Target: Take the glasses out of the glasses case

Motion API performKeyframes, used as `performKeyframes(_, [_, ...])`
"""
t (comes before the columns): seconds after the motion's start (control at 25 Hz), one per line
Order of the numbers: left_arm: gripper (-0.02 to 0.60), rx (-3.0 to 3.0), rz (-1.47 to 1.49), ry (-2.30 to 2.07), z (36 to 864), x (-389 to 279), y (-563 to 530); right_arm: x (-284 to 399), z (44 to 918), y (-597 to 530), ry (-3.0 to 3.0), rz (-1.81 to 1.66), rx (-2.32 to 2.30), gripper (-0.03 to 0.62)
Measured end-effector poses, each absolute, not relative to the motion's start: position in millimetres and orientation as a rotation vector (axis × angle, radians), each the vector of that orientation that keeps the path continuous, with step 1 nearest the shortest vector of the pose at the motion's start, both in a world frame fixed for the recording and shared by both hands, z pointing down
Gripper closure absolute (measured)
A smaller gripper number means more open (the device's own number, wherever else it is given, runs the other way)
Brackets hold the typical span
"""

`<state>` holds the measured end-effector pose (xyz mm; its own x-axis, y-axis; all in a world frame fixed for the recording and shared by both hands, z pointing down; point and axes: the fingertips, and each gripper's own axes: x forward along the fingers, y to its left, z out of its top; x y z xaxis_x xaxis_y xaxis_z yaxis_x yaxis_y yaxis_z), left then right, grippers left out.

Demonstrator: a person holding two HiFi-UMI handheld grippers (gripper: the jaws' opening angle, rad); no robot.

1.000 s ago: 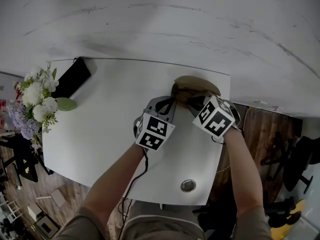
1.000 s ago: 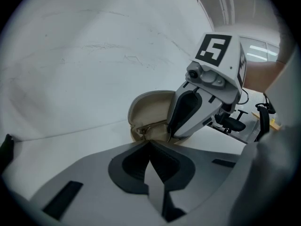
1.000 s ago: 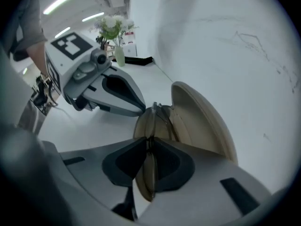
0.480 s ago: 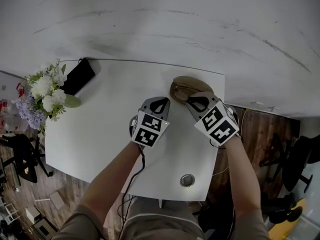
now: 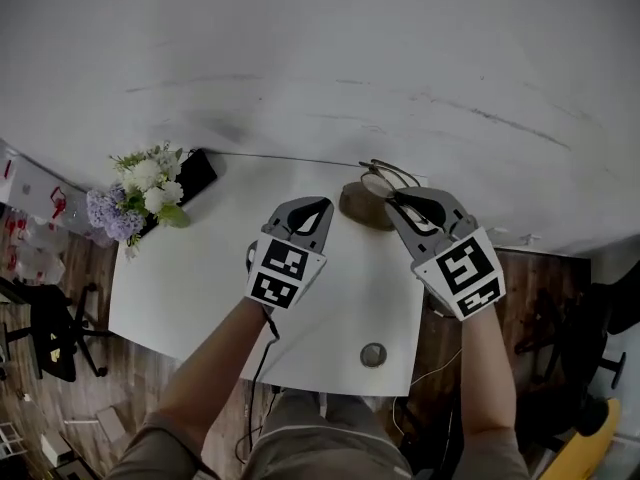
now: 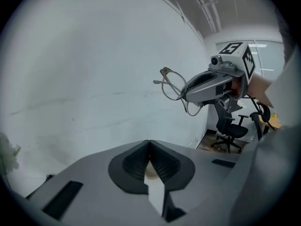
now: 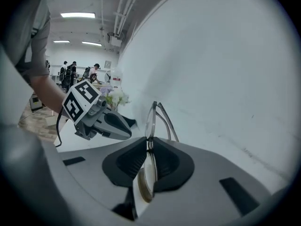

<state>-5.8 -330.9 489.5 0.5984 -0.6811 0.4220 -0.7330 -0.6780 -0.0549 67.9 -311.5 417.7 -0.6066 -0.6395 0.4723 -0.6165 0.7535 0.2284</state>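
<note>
- Table (image 5: 200,268): a white work surface set against a pale wall. It bears the case at its far right and leaves the middle bare as working room.
- Right gripper (image 5: 400,200): held up over the table's far right part. Its jaws are clamped on the frame of the glasses, one lens lying in the gap between the pads. The narrow pinch on the frame probably keeps pressure off the lens face. The left gripper view shows this gripper raised against the wall with the glasses sticking out beyond its tips.
- Left gripper (image 5: 315,204): held beside the right one, apart from it. Its jaws are closed together with nothing between them. It holds nothing at this moment and appears to have no part in carrying the glasses.
- Flowers (image 5: 140,193): a bunch at the table's far left corner, well apart from the work, with a dark flat object (image 5: 195,173) just beside it.
- Glasses case (image 5: 358,206): a brown oval lying on the table below the right gripper's tips. No gripper touches it.
- Glasses (image 7: 151,121): thin-rimmed, temples folded, held edge-on in the right gripper and apparently clear of the case. The removal looks essentially done, and only setting them down remains.
</note>
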Motion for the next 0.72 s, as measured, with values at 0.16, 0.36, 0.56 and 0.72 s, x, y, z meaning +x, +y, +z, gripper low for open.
performKeyframes(0.16, [0.565,2.755,0.524,-1.245,423.9,-13.8,-315.5,76.3,345.3,-284.8,-2.477,-0.178,1.071,0.533])
performKeyframes(0.36, [0.565,2.850,0.435,-1.293,350.3,-22.3,-285.9,84.3,270.4,-240.6,-2.552,-0.331,1.177,0.533])
performKeyframes(0.56, [0.565,2.920,0.332,-1.322,293.5,-32.7,-252.0,91.4,216.2,-195.0,-2.637,-0.387,1.294,0.533])
performKeyframes(0.72, [0.565,2.948,0.267,-1.338,267.8,-43.5,-226.8,91.6,198.2,-164.1,-2.685,-0.397,1.345,0.533])
